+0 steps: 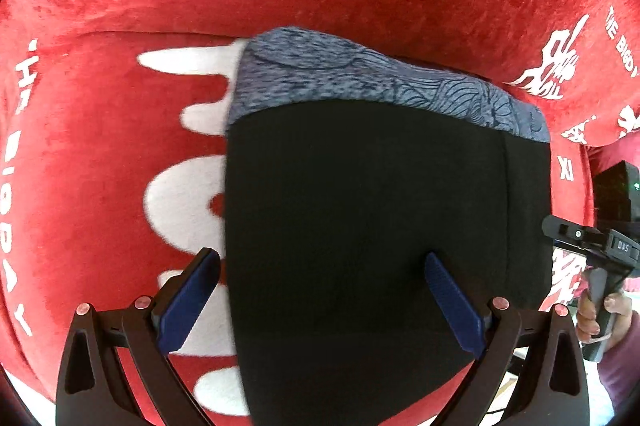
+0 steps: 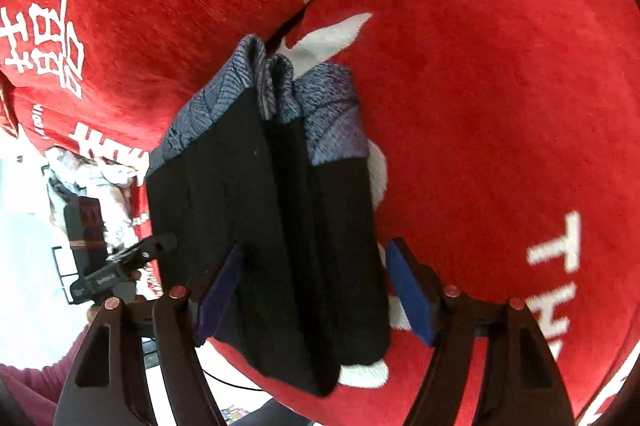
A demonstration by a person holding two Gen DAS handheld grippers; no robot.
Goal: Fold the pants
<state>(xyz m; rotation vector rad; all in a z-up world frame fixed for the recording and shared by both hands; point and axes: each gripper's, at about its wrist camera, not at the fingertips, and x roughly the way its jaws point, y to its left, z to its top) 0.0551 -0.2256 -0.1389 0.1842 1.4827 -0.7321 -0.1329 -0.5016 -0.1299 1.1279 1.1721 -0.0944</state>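
Pants [image 1: 380,226], black with a grey patterned waistband [image 1: 380,77], lie folded into a compact stack on a red plush seat cushion [image 1: 100,165] printed with white lettering, the waistband end pointing toward the cushion's back. From the right wrist view the stack shows several layers along its near side [image 2: 280,226], so the folding looks close to done, and the step in hand seems to be letting go or tidying the bundle. Left tool [image 1: 320,306] is spread wide, one blue pad [image 1: 188,306] off the pants' left edge over the cushion and the other above the black cloth; I see no pinch. Right tool [image 2: 316,302] is also spread, its pads standing either side of the stack's near end without visibly pressing it, so I judge the cloth free. A next move, if any, calls for squaring the layers or pressing them flat, taking care not to drag the top fold askew. Left edge of the stack is straight and clear of the cushion's seam; the right side sits near the upholstered arm [image 1: 580,45], where room is tighter. Toward the cushion's front there is open red surface. Each wrist view catches the opposite tool at the picture's edge, held in a person's hand [image 1: 596,314].
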